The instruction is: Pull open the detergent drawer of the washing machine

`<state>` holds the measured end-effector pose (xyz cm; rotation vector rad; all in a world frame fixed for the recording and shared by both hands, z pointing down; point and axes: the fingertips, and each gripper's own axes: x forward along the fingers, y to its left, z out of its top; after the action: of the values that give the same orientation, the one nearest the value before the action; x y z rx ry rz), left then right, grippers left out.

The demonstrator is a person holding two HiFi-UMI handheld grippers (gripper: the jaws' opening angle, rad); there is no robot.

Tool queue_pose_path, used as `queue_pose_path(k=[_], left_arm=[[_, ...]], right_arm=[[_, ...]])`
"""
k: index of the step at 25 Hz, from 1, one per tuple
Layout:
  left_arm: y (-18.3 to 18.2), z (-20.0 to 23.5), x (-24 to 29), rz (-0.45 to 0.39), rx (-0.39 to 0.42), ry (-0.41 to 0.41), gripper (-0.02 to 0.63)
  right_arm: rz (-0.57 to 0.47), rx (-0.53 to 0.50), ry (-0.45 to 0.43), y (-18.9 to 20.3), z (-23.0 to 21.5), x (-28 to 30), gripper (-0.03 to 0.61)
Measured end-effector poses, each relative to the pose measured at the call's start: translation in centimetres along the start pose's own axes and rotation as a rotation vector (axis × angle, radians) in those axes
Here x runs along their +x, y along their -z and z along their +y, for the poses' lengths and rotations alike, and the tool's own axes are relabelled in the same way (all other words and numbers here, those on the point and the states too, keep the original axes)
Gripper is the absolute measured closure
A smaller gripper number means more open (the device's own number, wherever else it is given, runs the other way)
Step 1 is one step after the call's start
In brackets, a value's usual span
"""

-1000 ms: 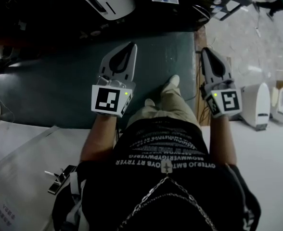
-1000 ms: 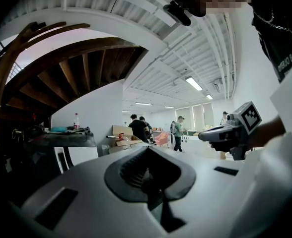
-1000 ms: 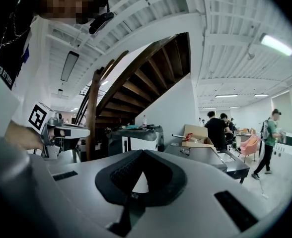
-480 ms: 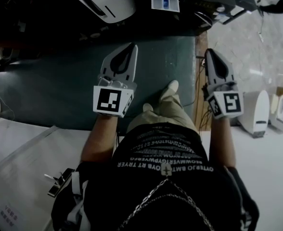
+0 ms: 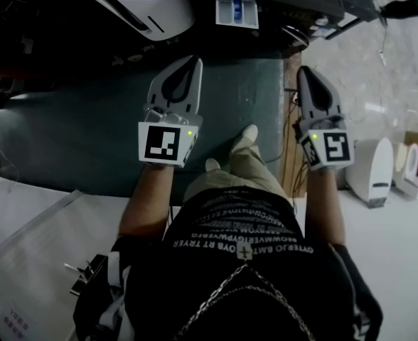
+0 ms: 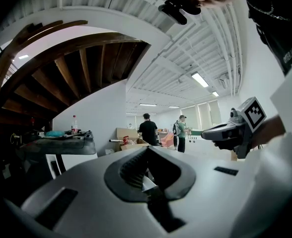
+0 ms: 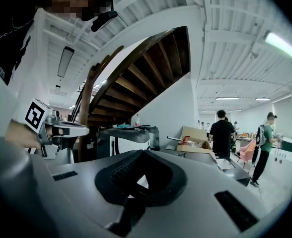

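Observation:
A white machine with a dark top (image 7: 122, 142), seemingly the washing machine, stands ahead under the staircase. It also shows at the top of the head view (image 5: 143, 4) and low at the left of the left gripper view (image 6: 61, 155). Its detergent drawer cannot be made out. My left gripper (image 5: 192, 62) is held out level over a dark green mat, shut and empty, well short of the machine. To its right, my right gripper (image 5: 307, 72) is also shut with nothing in it. Each gripper's own view shows its jaws closed together: left gripper (image 6: 147, 151), right gripper (image 7: 140, 155).
A dark green floor mat (image 5: 74, 133) lies underfoot, with a wooden post (image 5: 288, 141) at its right edge. White appliances (image 5: 372, 165) stand on the floor at right. A small blue-and-white thing (image 5: 236, 11) lies beside the machine. Several people (image 7: 220, 133) and a cardboard box (image 7: 193, 135) are far back.
Both grippers have travelled forward with the person walking. The white machine and the blue-and-white thing have slid lower and nearer in the head view. Both grippers stayed shut.

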<state>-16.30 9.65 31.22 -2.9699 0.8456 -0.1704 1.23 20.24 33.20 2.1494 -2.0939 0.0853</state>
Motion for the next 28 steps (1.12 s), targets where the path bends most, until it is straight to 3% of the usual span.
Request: queue_pose_path(k=[12, 21, 28], left_arm=[[-1.8, -0.7, 4.1, 0.008, 0.01, -0.047, 0.609], [-2.1, -1.3, 7.1, 0.013, 0.014, -0.119, 0.609], [-1.5, -0.6, 6.5, 0.055, 0.014, -0.162, 0.61]], right_arm=[[0.008, -0.008, -0.031, -1.1, -4.6, 2.0, 0.577], [-0.016, -0.007, -0.108, -1.6, -8.3, 4.8, 0.577], [-0.034, -0.001, -0.172, -1.5, -8.2, 6.7, 0.577]])
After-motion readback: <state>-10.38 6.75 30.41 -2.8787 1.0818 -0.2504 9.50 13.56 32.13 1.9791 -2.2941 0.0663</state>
